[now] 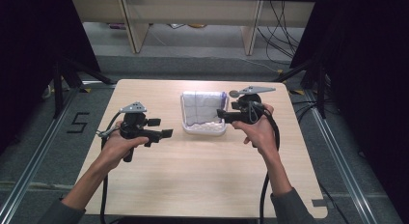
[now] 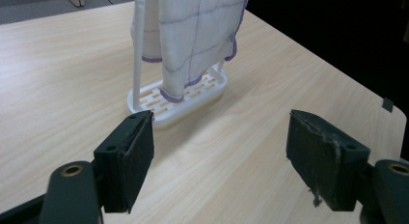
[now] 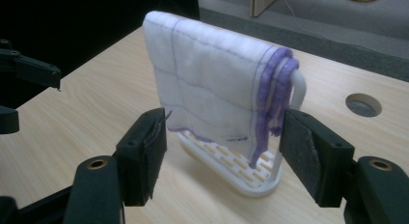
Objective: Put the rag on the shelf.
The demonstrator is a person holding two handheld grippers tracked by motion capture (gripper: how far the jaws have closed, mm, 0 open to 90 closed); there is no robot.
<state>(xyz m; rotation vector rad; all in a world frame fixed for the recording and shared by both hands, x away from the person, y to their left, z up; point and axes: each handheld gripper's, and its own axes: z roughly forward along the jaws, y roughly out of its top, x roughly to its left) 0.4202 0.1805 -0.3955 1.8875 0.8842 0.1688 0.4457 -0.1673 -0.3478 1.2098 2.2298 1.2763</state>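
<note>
Cloth: a white cloth (image 3: 212, 96) with purple grid lines and purple hem hangs folded over the top bar of a white rack (image 1: 203, 128), near the middle of the table, toward the far side.
Rack: slotted base flat on the wood, thin uprights carrying the bar.
Right gripper (image 1: 223, 114): held just right of the rack, jaws spread, the cloth's lower edge between them in its own view; whether a pad touches the cloth I cannot tell.
Left gripper (image 1: 161, 128): left of the rack, clear of it, jaws wide apart, holding nothing.
Table (image 1: 202, 185): light wood, near part bare.
</note>
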